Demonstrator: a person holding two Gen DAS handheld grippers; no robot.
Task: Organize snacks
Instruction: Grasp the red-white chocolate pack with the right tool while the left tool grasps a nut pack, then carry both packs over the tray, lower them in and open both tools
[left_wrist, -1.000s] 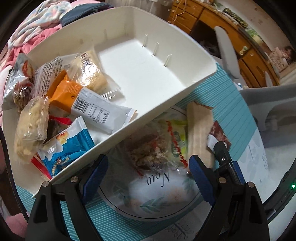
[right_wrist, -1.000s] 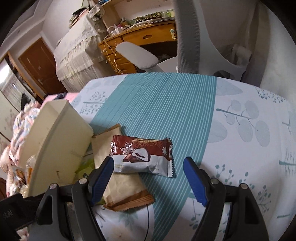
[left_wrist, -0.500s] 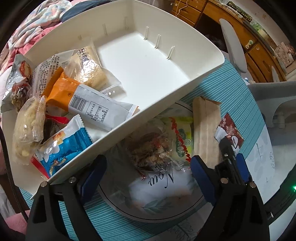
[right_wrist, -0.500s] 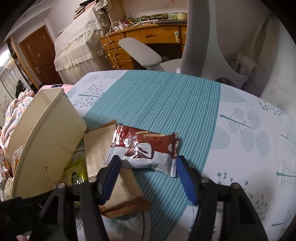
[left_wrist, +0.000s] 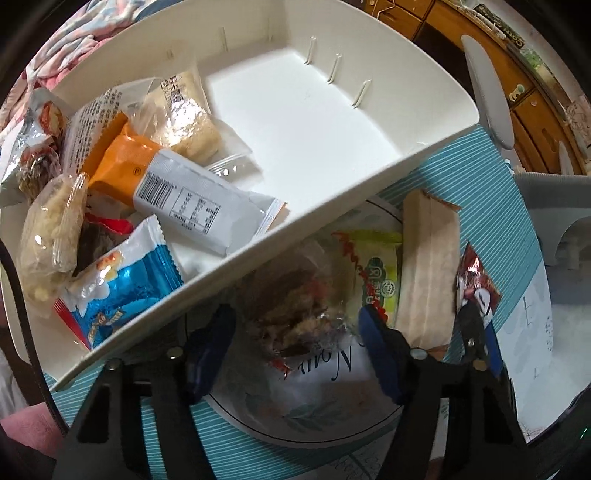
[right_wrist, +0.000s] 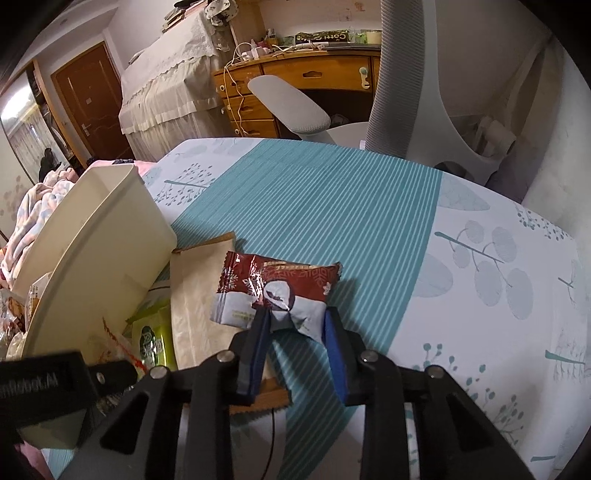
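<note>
My right gripper (right_wrist: 295, 325) has just closed and now pinches the red-and-white snack packet (right_wrist: 275, 291) on the striped cloth, right of the white bin (left_wrist: 332, 122). My left gripper (left_wrist: 295, 332), closing, straddles the clear snack bag (left_wrist: 295, 306) on the plate (left_wrist: 314, 417); whether its pads press yet, I cannot tell. Next I should lift the packet into the bin.

Home setting, reads as a bedroom or living room used as a workspace. Evidence: wooden desk with drawers (right_wrist: 314, 77) cluttered with bottles and charger cables, grey office chair (right_wrist: 406, 92) pulled up to it, brown wooden door (right_wrist: 92, 99), furniture under a lace dust cover (right_wrist: 166, 81), rumpled pink floral bedding (left_wrist: 74, 48) at the edge. Work surface is a table under a teal-striped leaf-print cloth (right_wrist: 332, 192), with packaged snacks in a cream plastic tray (left_wrist: 332, 122).
</note>
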